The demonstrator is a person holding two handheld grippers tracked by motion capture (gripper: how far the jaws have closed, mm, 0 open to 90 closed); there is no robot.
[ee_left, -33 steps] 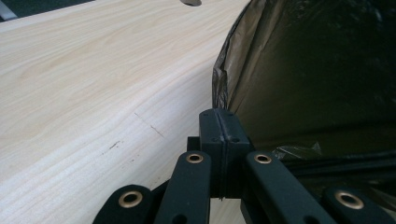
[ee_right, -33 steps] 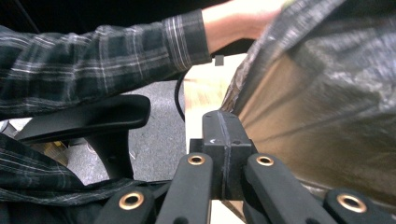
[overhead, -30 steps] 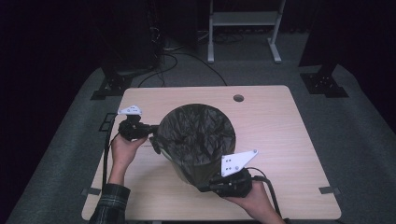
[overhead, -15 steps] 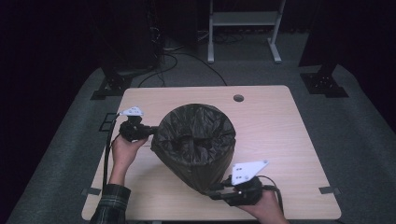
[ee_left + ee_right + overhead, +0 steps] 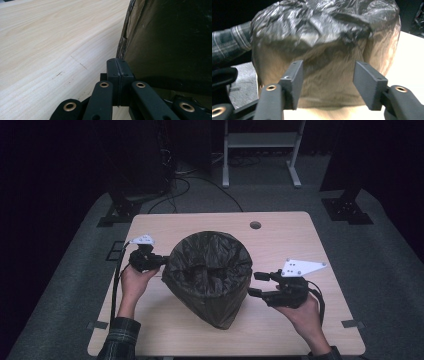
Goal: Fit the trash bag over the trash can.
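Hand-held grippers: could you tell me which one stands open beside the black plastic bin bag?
The right hand-held gripper; its jaws gape clear of the bag, the left is shut.

From my screen the tabletop (image 5: 165, 225) is pale wood with a fine, light grain. The bin liner (image 5: 209, 270) reads glossy black over the rim, thinning to a translucent brownish tone down the bin's side. My left gripper (image 5: 150, 260) is black with a white plate on top; its joints carry brass-coloured rivets. My right gripper (image 5: 260, 284) is the same black, also with a white plate. The sleeve (image 5: 119, 345) is dark plaid with pale lines. The floor (image 5: 75, 270) is grey carpet.
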